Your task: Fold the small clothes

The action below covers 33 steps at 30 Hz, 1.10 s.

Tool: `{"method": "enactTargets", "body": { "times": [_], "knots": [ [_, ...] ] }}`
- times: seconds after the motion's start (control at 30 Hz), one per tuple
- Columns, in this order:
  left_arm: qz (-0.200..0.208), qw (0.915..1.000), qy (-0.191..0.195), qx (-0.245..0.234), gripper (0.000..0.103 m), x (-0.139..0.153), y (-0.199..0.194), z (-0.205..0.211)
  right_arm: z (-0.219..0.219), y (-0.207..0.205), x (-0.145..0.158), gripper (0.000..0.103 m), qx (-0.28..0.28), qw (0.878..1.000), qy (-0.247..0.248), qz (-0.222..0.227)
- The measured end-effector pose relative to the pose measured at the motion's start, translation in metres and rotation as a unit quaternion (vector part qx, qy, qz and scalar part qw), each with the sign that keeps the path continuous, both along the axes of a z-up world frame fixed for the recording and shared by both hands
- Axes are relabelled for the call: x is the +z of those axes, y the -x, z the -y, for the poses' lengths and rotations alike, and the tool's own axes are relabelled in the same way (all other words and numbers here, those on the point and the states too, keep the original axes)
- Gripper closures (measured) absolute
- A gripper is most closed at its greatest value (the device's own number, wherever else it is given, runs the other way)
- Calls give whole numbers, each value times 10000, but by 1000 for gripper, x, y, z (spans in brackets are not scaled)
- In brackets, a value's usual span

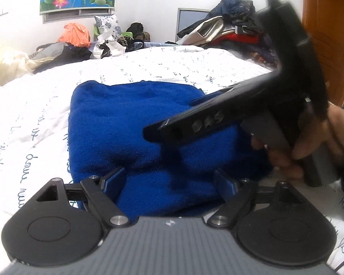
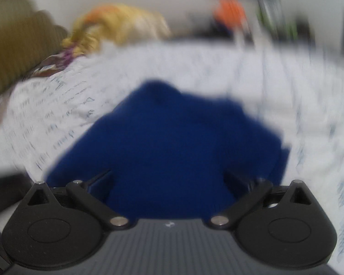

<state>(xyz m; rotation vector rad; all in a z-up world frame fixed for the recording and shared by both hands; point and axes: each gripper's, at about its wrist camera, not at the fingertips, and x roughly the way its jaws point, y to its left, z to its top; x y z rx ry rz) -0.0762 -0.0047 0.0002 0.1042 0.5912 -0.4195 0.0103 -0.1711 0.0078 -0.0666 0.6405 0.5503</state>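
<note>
On the white bedspread (image 1: 34,119) with its dark script, a folded blue knit garment (image 1: 130,123) lay flat near the bed's front edge. The left gripper (image 1: 172,181) stood over the garment's near edge with its jaws spread apart and the cloth between them, gripping nothing. To the right, a hand (image 1: 309,142) held the right gripper (image 2: 169,181), its jaws wide and empty above the blurred garment.
</note>
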Motion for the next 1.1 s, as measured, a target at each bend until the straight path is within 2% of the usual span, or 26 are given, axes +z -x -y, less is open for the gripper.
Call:
{"method": "enactTargets", "body": {
  "times": [0.07,0.17,0.27,0.37,0.43,0.57,0.67,0.83,0.93,1.03,1.1],
  "knots": [
    [53,10000,18,55,19,1,6,-3,10,10,11,0,-273,9993,-200,-149],
    [121,9992,43,379,18,3,20,-10,37,37,20,0,-622,9968,-506,-57],
    [287,9959,-23,856,0,8,46,-15,62,64,12,0,-875,9953,-387,-121],
    [348,9917,-190,1220,0,12,63,-17,75,86,-7,0,-1139,9930,-27,-308],
    [312,9897,-290,1364,0,14,67,-17,77,102,-12,0,-1172,9930,99,-144],
    [-37,9863,-420,1594,0,11,58,-14,60,108,-11,0,-1206,9909,581,-110],
    [-447,9835,-276,1730,0,1,53,-18,55,106,-12,0,-1316,9896,530,-221],
    [-488,9803,-430,1862,0,3,52,-26,56,113,-16,0,-1322,9901,464,-111],
    [-507,9805,-285,1879,0,0,51,-34,55,114,-16,0,-1290,9905,476,-99],
    [-414,9817,-370,1820,0,0,50,-31,55,114,-16,0,-1298,9904,477,-98],
    [-427,9822,-266,1811,0,-1,49,-34,56,113,-16,0,-1309,9902,480,-95]
  ]
}}
